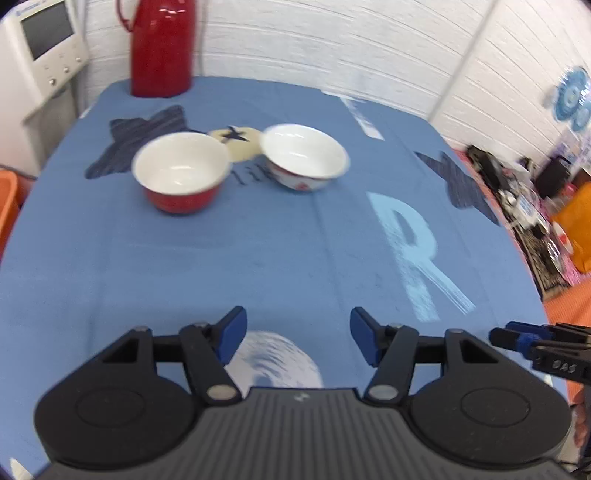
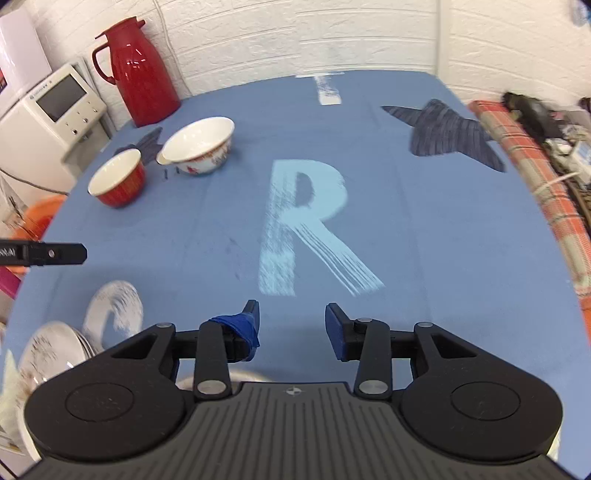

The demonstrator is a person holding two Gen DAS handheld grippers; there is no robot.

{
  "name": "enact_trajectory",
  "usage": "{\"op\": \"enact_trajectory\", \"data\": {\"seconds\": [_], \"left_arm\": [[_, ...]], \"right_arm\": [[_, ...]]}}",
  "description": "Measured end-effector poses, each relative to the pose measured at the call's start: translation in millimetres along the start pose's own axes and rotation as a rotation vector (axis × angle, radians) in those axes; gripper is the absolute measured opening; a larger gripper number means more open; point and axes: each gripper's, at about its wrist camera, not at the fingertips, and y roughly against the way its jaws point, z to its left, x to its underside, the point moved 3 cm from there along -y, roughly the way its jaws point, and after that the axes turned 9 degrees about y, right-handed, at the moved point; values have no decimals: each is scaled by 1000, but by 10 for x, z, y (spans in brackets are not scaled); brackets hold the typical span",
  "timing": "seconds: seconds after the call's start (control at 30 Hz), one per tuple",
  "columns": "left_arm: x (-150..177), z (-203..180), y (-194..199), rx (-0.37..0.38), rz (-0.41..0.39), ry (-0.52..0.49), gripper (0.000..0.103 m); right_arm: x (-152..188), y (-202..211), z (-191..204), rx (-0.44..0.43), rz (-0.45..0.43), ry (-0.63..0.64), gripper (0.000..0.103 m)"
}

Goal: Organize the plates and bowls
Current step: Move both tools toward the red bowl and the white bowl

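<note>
The red jug (image 1: pixel 161 48) loses its top at the frame's edge. The plates (image 2: pixel 51 354) blur at the table's corner, partly behind the right gripper (image 2: pixel 291 328). Clutter (image 1: pixel 535 206) too smeared to identify.

The place looks like a lived-in room of a home used for recording. Ahead of both grippers spreads a table under a blue cloth (image 2: pixel 424 229) printed with a pale letter R and dark stars, backed by a white-painted brick wall (image 2: pixel 332 33). Far ahead to the left stands a glossy red thermos jug (image 2: pixel 146 74), and beside it a cream appliance with a small grey screen (image 2: pixel 61 101). Off to the right lies an orange plaid cloth (image 2: pixel 535 177) strewn with cables and blurred clutter.
</note>
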Motion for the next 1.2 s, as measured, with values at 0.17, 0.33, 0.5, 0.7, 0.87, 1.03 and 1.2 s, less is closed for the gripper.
{"op": "enact_trajectory", "data": {"seconds": [0.17,0.33,0.5,0.7,0.87,1.03,1.2], "left_arm": [[-125,194,-107,7,22,37,62],[-113,98,-279,25,59,27,62],[-64,-21,-320,49,82,1,62],[-364,-131,-349,78,37,76,62],[-753,-185,-563,66,10,200,62],[-1004,-114,-1039,19,32,395,62],[-1098,10,-1377,9,33,529,62]], "right_arm": [[-286,-133,69,-59,-25,17,24],[-372,-300,217,-86,4,46,24],[-355,-363,220,-81,34,51,25],[-624,-466,165,-106,1,-24,25],[-1084,-724,232,-127,-28,-18,26],[-1549,-1162,244,-151,-28,-57,26],[-1788,-1606,242,-127,17,-7,27]]}}
